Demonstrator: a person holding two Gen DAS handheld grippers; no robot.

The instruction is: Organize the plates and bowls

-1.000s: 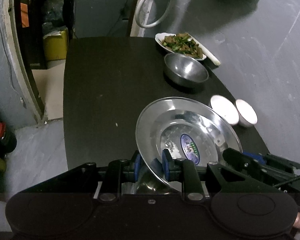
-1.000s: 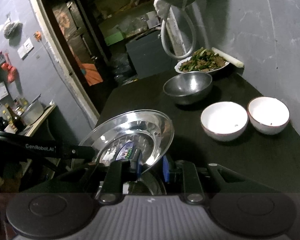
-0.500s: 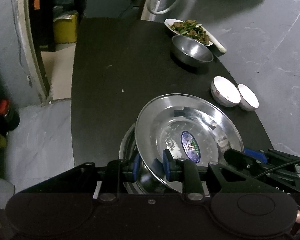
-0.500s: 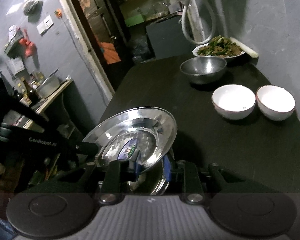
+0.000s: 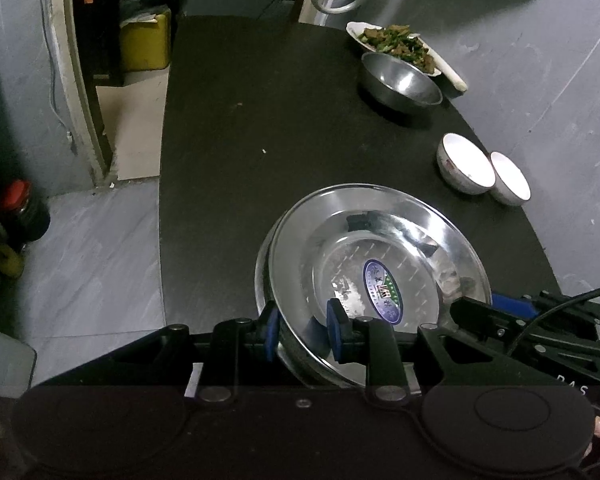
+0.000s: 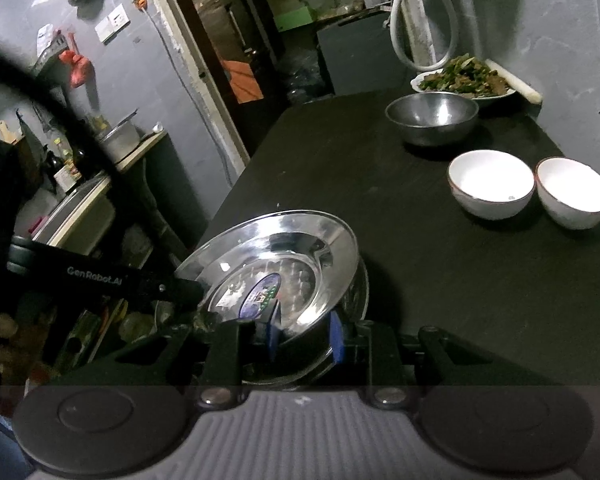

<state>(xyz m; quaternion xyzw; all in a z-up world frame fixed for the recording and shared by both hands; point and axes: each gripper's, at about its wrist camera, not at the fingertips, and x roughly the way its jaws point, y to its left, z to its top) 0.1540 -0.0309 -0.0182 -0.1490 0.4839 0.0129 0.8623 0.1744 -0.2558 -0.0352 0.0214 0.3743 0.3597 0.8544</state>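
Compared with the earlier frames, the upper steel plate (image 5: pixel 380 256) has been lowered until it nests on a second steel plate (image 5: pixel 262 272), whose rim shows at its left edge, on the black table (image 5: pixel 260 120). The right gripper's jaws have just been opening, with the plate rim between them.

The left gripper (image 5: pixel 302 330) stands narrow at lower centre of the left view, its blue pads astride the near rim of the upper plate; whether they press cannot be told. The right gripper (image 6: pixel 306 334) is likewise narrow astride the rim at lower centre of the right view.

Risk: the stack lies at the near left edge of the table. If one side is released first, or a pad drags on withdrawal, the upper plate may be tipped or slid off the lower one and over the edge.

Count: two steel plates, stacked; one steel bowl (image 5: pixel 400 82), upper right; two white bowls (image 6: pixel 490 182), side by side, right; one dish of food (image 6: pixel 464 78), far upper right.
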